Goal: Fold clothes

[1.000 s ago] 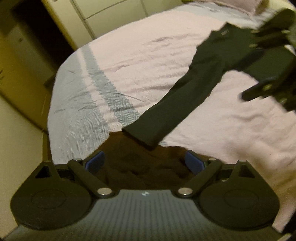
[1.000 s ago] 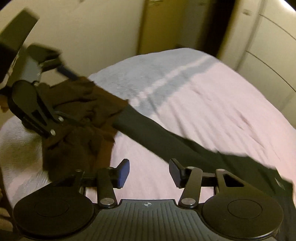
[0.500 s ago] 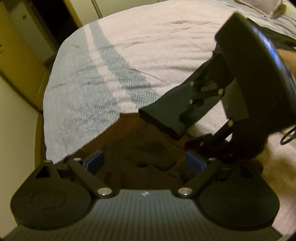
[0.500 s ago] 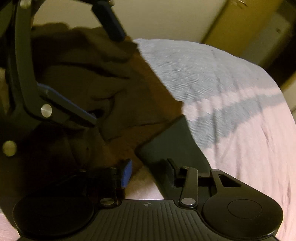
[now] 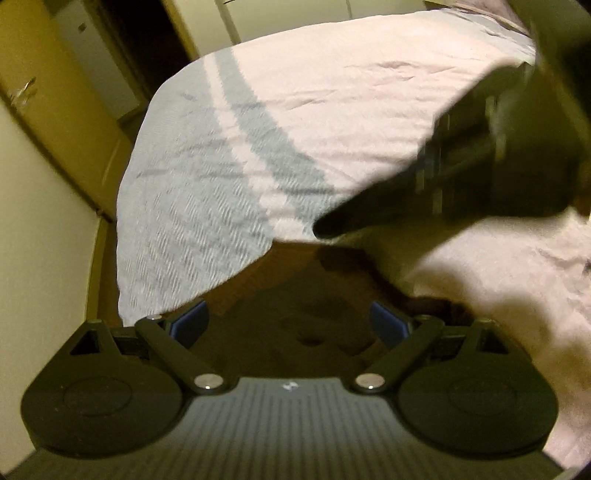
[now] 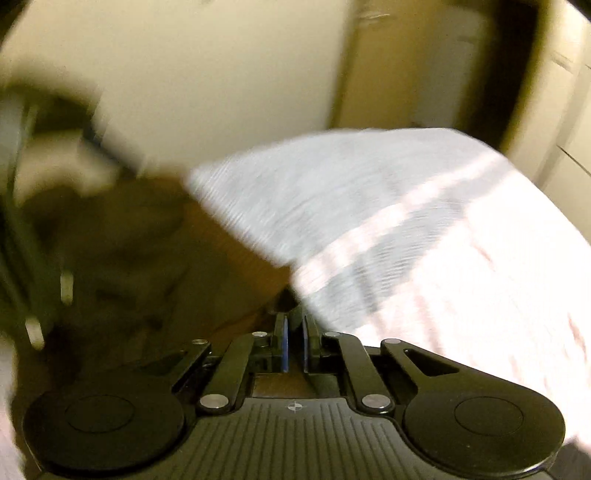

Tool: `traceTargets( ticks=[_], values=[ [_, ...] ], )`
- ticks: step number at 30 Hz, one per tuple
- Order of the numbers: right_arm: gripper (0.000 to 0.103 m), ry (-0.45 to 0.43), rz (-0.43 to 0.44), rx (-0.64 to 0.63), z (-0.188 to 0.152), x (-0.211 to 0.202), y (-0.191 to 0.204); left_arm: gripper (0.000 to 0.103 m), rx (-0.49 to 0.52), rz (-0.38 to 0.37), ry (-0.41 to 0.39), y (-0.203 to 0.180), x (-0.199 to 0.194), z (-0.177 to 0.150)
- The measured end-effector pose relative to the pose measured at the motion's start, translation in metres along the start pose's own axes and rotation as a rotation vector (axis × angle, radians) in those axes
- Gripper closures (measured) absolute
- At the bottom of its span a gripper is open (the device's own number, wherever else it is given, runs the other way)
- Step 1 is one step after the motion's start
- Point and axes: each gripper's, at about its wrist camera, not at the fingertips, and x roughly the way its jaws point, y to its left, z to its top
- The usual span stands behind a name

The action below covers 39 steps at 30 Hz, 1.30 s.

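A brown garment lies bunched at the near corner of the bed. My left gripper stands open over it, blue pads wide apart and the cloth between them. My right gripper is shut, its pads almost touching, with a dark scrap of the black trouser leg at its tips. In the left wrist view the right gripper's blurred body comes in from the upper right, and the black trouser cuff hangs in a point just above the bed. The brown garment fills the left of the right wrist view.
The bed cover is pink with grey stripes; its near left edge drops to the floor. A wooden door and a dark doorway stand to the left, pale wardrobe doors beyond. A cream wall faces the right gripper.
My right gripper swung over from the trousers to the cuff beside the brown garment and went from open to shut there. The left gripper stayed open over the brown garment.
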Motion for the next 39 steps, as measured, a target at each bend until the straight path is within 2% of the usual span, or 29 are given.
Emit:
traceTargets(
  ticks=[4, 7, 9, 10, 12, 14, 16, 18, 21, 26, 28, 31, 33, 35, 39],
  values=[
    [0.098, -0.178, -0.093, 0.27, 0.001, -0.066, -0.09, 0.011, 0.039, -0.034, -0.029, -0.031, -0.001, 0.028],
    [0.098, -0.352, -0.286, 0.476, -0.028, -0.149, -0.175, 0.011, 0.069, -0.071, -0.063, -0.073, -0.005, 0.055],
    [0.098, -0.434, -0.46, 0.64, -0.076, -0.207, -0.23, 0.011, 0.095, -0.093, -0.079, -0.106, -0.005, 0.074],
    [0.098, -0.444, -0.529, 0.741, -0.109, -0.227, -0.256, 0.011, 0.105, -0.107, -0.081, -0.127, -0.004, 0.083],
    [0.098, -0.424, -0.621, 0.952, -0.183, -0.252, -0.302, 0.011, 0.117, -0.13, -0.072, -0.165, -0.002, 0.097],
    [0.098, -0.342, -0.663, 1.086, -0.25, -0.255, -0.338, 0.011, 0.128, -0.14, -0.053, -0.205, 0.004, 0.107],
    [0.098, -0.257, -0.662, 1.153, -0.305, -0.25, -0.367, 0.011, 0.139, -0.142, -0.031, -0.245, 0.012, 0.116],
    [0.097, -0.198, -0.624, 1.198, -0.345, -0.246, -0.384, 0.011, 0.154, -0.139, -0.003, -0.283, 0.025, 0.122],
    [0.097, -0.149, -0.54, 1.224, -0.385, -0.243, -0.4, 0.011, 0.171, -0.138, 0.033, -0.328, 0.049, 0.131],
    [0.097, -0.151, -0.434, 1.217, -0.403, -0.257, -0.416, 0.012, 0.216, -0.113, 0.052, -0.373, 0.086, 0.158],
    [0.097, -0.189, -0.436, 1.184, -0.4, -0.278, -0.421, 0.016, 0.248, -0.101, 0.044, -0.383, 0.099, 0.171],
    [0.097, -0.212, -0.488, 1.175, -0.41, -0.303, -0.426, 0.023, 0.295, -0.088, 0.023, -0.395, 0.116, 0.186],
    [0.097, -0.151, -0.474, 1.221, -0.43, -0.302, -0.43, 0.027, 0.343, -0.083, 0.009, -0.405, 0.128, 0.191],
    [0.097, -0.097, -0.454, 1.245, -0.446, -0.296, -0.435, 0.037, 0.387, -0.078, 0.007, -0.414, 0.137, 0.194],
    [0.097, -0.072, -0.435, 1.266, -0.461, -0.293, -0.436, 0.053, 0.434, -0.072, -0.003, -0.426, 0.144, 0.194]
  ],
)
